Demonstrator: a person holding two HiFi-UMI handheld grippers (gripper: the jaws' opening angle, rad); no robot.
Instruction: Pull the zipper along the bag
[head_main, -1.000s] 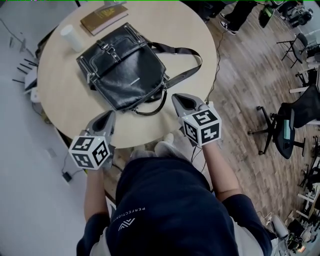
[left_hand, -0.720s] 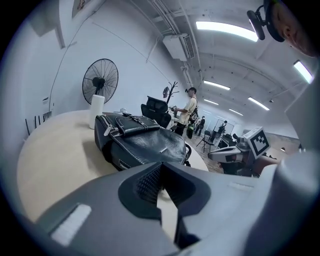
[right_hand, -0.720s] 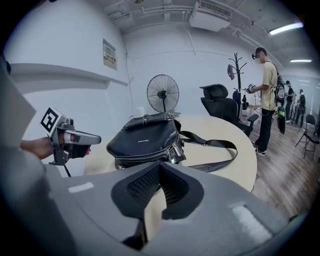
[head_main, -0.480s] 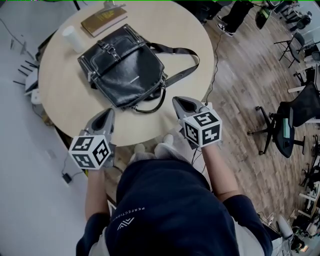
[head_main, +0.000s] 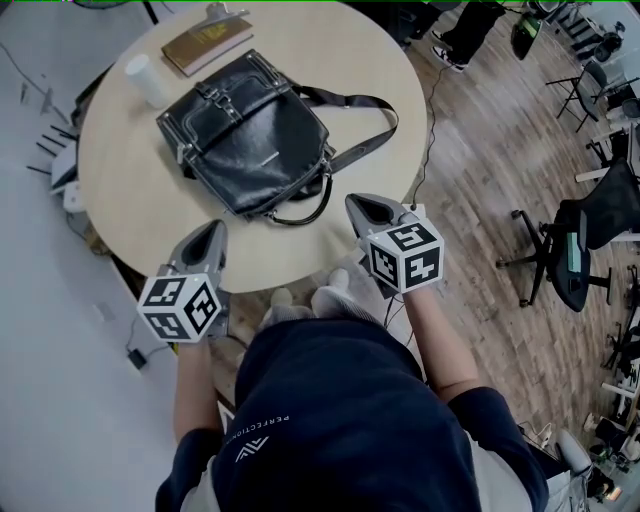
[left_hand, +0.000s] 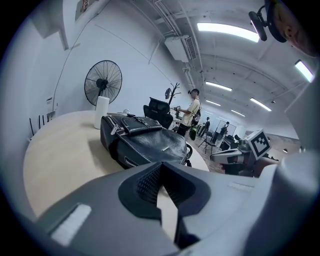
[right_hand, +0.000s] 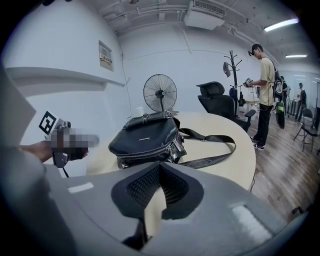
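Black bag (head_main: 250, 135) on the round desk (head_main: 340, 60), not touched.
Left gripper (head_main: 213, 230) and right gripper (head_main: 362, 204) both pressed together on nothing, at the desk's near edge, just short of the bag, one each side of its handle (head_main: 300, 220).

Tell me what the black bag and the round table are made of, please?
The black bag looks like leather or fake leather: it is smooth, slightly shiny and softly creased. Its small buckles glint silver, so they are probably metal. The round table looks like pale wood or a wood-look top: matte and even, with no clear grain.
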